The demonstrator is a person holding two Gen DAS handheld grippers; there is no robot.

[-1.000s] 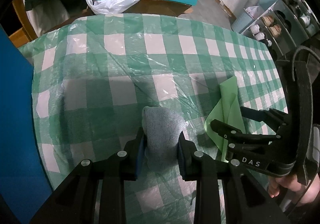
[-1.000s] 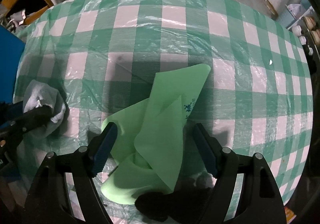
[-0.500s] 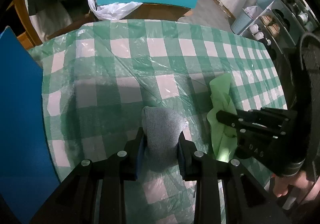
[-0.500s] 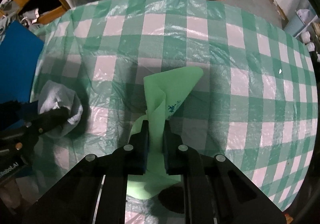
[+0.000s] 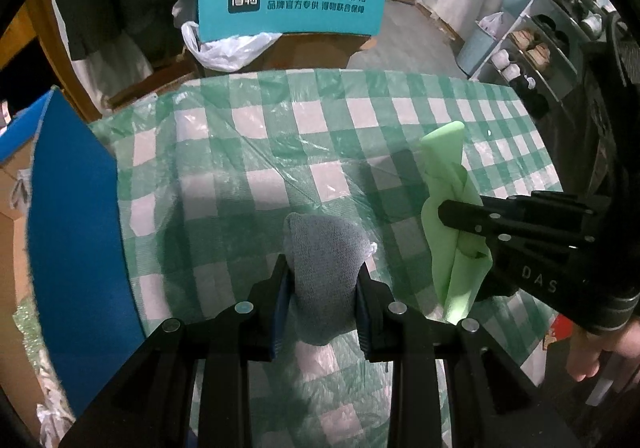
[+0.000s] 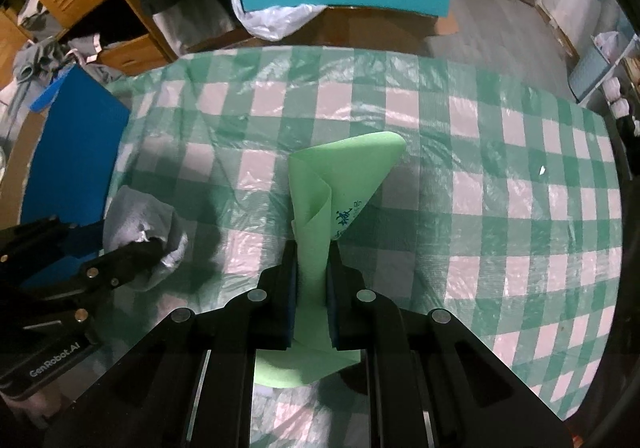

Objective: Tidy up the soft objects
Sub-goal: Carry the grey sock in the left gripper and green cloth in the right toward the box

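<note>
Two soft items are gripped at once: the grey sock is clamped in the left gripper, and the green cloth is pinched tight in the right gripper. Both are judged to be mid-lift off the checked tablecloth, with the drop-off not yet made. For a clean carry, both clamps should be kept firm and each item raised until its hanging tail is clear of the tablecloth, so the plastic cover is not dragged. The sock is held above the tablecloth near its left side, close to the blue board; the cloth is held above the tablecloth's middle, to the right of the sock. The sock looks bunched, knitted and lumpy. The cloth looks thin, folded into a cone, with dark print on one face, and it is likely to sway or unfold. Where they belong cannot be told from these views.
</note>
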